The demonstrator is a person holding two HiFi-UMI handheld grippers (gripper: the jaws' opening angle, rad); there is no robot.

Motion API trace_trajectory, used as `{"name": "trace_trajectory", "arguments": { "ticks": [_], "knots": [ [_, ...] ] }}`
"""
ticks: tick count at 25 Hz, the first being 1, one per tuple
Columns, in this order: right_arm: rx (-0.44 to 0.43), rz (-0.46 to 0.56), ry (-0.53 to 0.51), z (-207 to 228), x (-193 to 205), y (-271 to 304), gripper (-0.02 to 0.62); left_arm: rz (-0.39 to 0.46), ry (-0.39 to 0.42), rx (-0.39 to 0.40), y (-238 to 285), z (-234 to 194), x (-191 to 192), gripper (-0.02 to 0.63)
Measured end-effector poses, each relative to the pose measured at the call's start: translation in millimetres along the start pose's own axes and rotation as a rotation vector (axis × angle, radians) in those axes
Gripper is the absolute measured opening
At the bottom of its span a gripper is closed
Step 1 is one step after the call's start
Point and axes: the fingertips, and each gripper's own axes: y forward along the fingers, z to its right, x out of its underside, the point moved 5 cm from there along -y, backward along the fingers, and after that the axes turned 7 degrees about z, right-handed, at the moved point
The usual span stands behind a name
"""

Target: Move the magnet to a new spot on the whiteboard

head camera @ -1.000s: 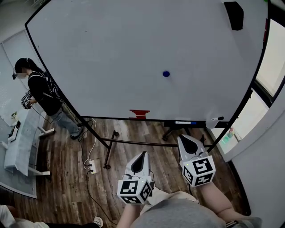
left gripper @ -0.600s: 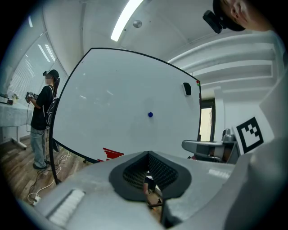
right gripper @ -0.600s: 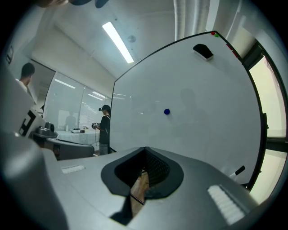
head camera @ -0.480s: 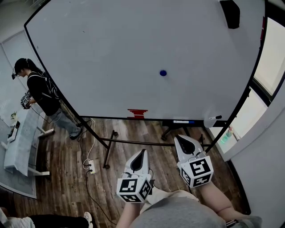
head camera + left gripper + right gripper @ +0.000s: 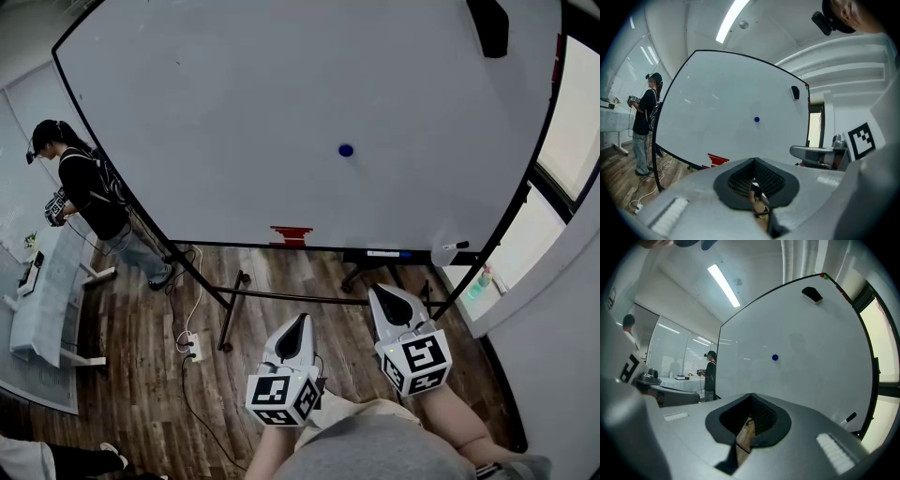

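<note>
A small round blue magnet (image 5: 346, 150) sticks to the large whiteboard (image 5: 234, 112), right of its middle. It also shows as the magnet (image 5: 756, 119) in the left gripper view and the magnet (image 5: 775, 357) in the right gripper view. My left gripper (image 5: 301, 324) and right gripper (image 5: 383, 292) hang low in front of me, well short of the board and pointing toward it. Both are shut with nothing between the jaws. The left gripper (image 5: 753, 162) and the right gripper (image 5: 751, 397) show their tips meeting.
A black eraser (image 5: 491, 28) sits at the board's top right. Red marks (image 5: 291, 235) run along its lower edge, and a marker (image 5: 451, 248) lies at the tray's right end. A person (image 5: 89, 192) stands left by a table (image 5: 42, 309). A power strip (image 5: 194, 352) lies on the wood floor.
Both grippers stay almost where they were, held low and shut. The magnet has not moved on the board. The person at the left shifted slightly.
</note>
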Motion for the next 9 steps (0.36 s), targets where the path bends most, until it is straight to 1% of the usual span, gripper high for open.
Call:
{"name": "trace_trajectory", "arguments": {
  "ticks": [9],
  "knots": [
    [-0.009, 0.0, 0.013, -1.6, 1.1, -6.3, -0.002, -0.001, -0.001, 0.005, -3.9, 4.3, -0.9, 0.003]
  ]
}}
